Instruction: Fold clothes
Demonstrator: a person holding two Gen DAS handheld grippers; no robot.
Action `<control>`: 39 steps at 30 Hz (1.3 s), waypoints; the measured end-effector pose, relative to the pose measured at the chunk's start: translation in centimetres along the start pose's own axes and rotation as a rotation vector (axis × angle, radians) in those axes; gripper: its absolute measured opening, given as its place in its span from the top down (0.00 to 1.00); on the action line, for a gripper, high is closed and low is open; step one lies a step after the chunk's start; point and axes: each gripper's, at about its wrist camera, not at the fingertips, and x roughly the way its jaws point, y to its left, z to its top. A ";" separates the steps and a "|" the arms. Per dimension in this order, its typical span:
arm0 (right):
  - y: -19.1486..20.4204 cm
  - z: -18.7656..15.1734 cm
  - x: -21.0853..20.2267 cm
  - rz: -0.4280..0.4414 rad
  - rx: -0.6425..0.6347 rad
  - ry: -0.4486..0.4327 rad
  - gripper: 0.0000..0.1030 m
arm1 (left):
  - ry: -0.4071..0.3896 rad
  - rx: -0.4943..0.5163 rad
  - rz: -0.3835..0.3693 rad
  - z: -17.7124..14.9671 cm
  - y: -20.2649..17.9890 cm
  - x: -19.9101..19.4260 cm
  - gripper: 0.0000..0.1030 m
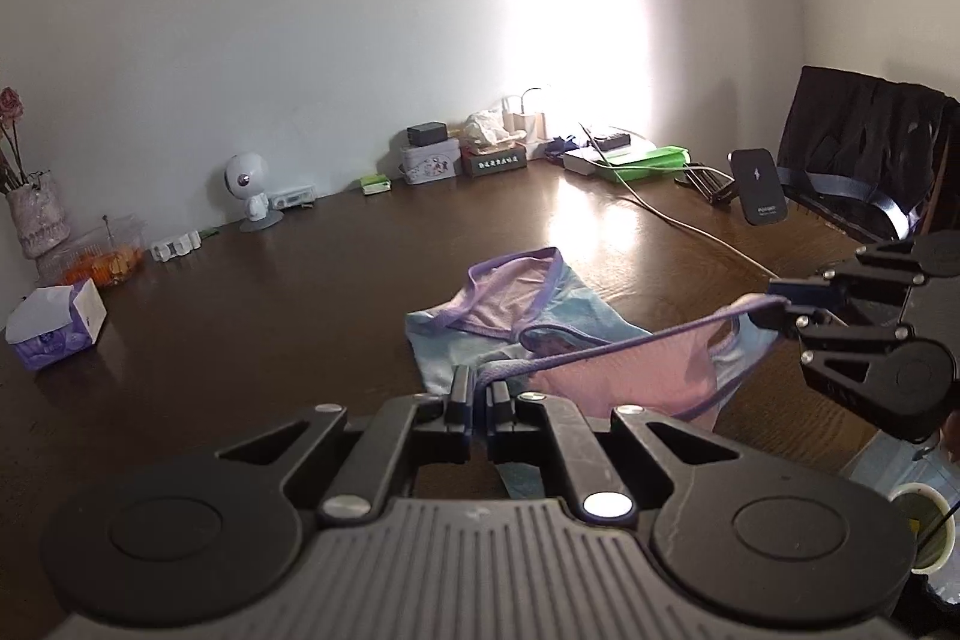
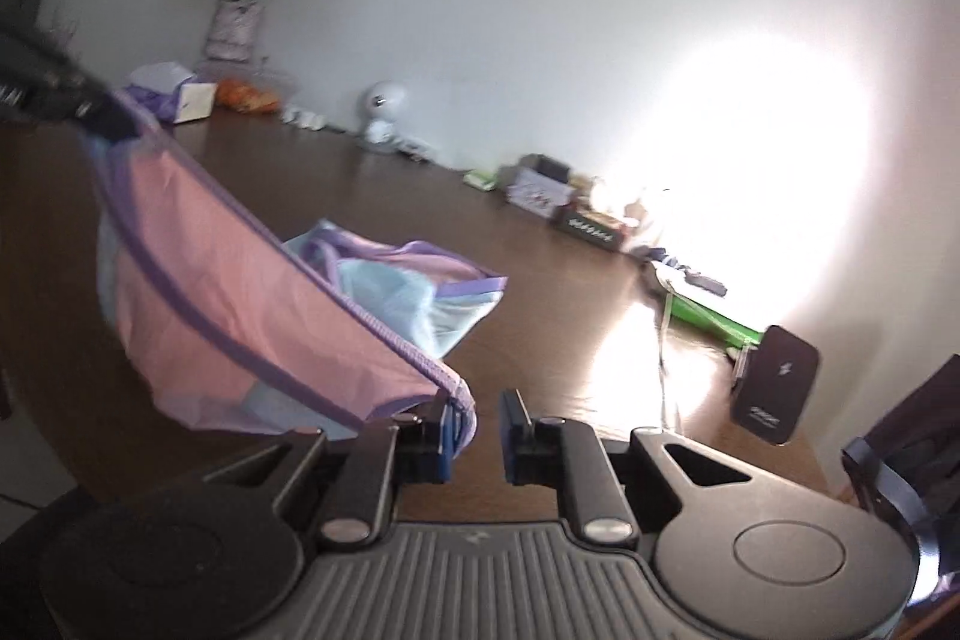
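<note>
A: So where are both tongs at?

B: left gripper (image 1: 479, 400) is pinched tight on the purple waistband (image 1: 600, 349). right gripper (image 2: 475, 421) has a gap showing, band's end against its left pad only. Pink underwear (image 2: 240, 304) hangs stretched left-to-right between them, above the table's (image 1: 270, 316) near edge.

A lightning-bolt sign stands in white on the face of the black upright rectangular charging stand (image 1: 758, 185) near the worktop's right edge; small white lettering at its foot is too small to read. The dark box (image 1: 495, 163) by the wall at the worktop's far edge bears a row of white characters, unreadable.
</note>
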 end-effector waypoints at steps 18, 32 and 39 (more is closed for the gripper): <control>1.8 -2.4 0.9 0.049 -0.042 0.055 0.93 | 0.198 0.089 0.066 -4.0 -2.2 3.0 0.75; -0.9 -0.3 3.3 0.206 0.088 0.076 0.96 | 0.133 0.068 0.081 0.9 1.5 6.3 0.96; -9.5 15.8 12.0 0.216 0.094 -0.007 0.98 | -0.003 0.114 0.084 18.0 11.5 13.6 0.97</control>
